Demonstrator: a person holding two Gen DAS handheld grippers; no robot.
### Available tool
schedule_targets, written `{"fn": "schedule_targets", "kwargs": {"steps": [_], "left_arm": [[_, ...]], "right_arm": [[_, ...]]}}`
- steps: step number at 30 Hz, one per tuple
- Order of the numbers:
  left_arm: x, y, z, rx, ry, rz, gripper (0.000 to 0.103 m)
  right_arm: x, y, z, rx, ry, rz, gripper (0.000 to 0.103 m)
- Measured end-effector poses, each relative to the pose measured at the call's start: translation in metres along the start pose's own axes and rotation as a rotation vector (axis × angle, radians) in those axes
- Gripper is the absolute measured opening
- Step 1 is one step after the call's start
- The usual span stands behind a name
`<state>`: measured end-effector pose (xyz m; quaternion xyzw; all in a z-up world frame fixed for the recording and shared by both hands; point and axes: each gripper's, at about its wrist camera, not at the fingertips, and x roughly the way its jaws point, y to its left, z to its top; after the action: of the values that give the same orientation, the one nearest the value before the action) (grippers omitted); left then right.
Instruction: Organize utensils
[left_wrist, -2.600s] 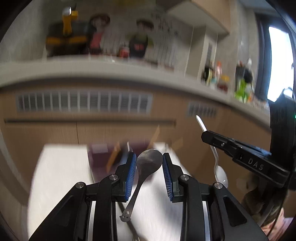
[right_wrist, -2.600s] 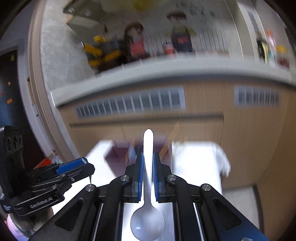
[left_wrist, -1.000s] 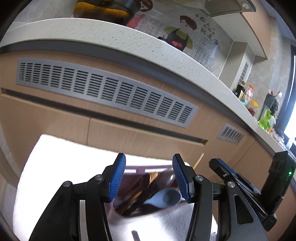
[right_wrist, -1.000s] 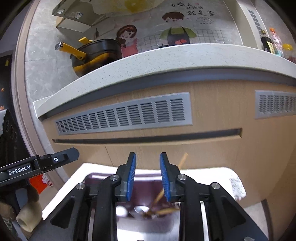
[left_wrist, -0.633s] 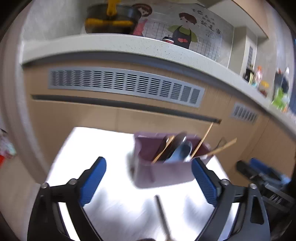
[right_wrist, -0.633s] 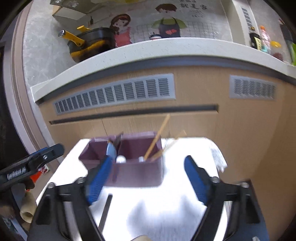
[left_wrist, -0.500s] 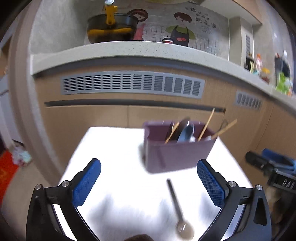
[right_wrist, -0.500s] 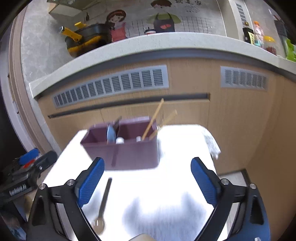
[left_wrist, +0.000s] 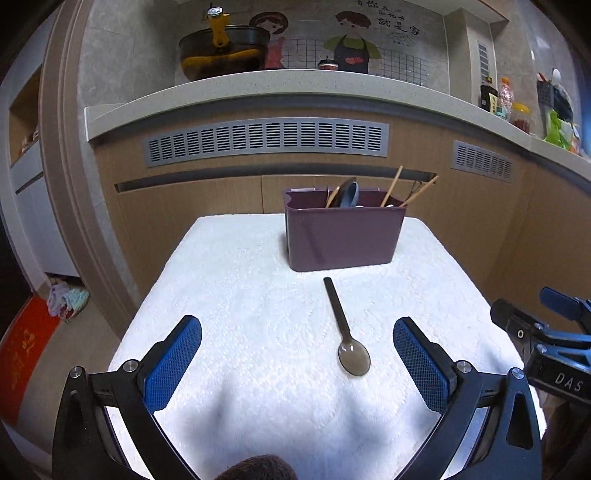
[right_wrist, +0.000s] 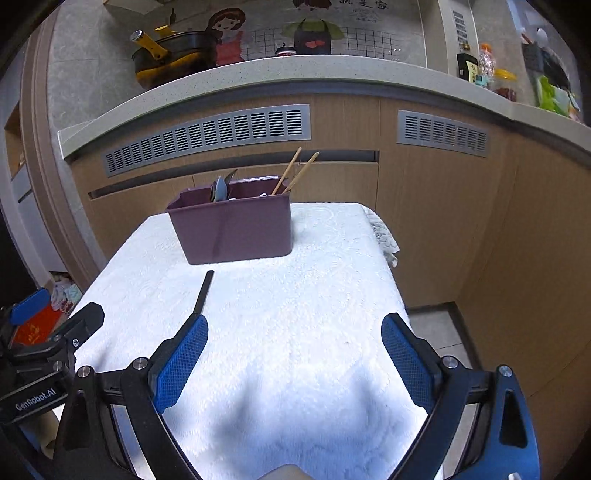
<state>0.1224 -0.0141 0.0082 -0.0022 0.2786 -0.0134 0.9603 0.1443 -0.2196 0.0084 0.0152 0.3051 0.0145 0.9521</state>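
Note:
A purple utensil holder (left_wrist: 343, 232) stands at the far side of a table with a white cloth (left_wrist: 258, 332); it also shows in the right wrist view (right_wrist: 236, 229). Spoons and wooden chopsticks (left_wrist: 393, 188) stick out of it. A dark translucent spoon (left_wrist: 345, 338) lies on the cloth in front of the holder, bowl toward me; in the right wrist view only its handle (right_wrist: 204, 291) shows. My left gripper (left_wrist: 297, 354) is wide open and empty, above the near cloth. My right gripper (right_wrist: 293, 354) is wide open and empty, to the right of the spoon.
Wooden cabinets with grey vents (left_wrist: 266, 142) and a stone counter (left_wrist: 295, 88) stand behind the table. A pan (left_wrist: 221, 55) sits on the counter, bottles (left_wrist: 506, 98) at the right. The table's right edge drops to the floor (right_wrist: 439, 328).
Both grippers let go of their spoons into the holder, opened wide and pulled back toward me. The dark spoon on the cloth has come into view.

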Motion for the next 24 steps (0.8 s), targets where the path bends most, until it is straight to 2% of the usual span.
{"fn": "schedule_targets", "kwargs": {"steps": [8, 24], "left_arm": [[-0.014, 0.000, 0.005, -0.011, -0.028, -0.007, 0.103], [-0.017, -0.003, 0.005, 0.000, -0.018, -0.021, 0.103]], "right_arm": [[-0.021, 0.008, -0.005, -0.060, -0.074, -0.043, 0.094], [-0.023, 0.006, -0.003, -0.058, -0.080, -0.039, 0.094]]}}
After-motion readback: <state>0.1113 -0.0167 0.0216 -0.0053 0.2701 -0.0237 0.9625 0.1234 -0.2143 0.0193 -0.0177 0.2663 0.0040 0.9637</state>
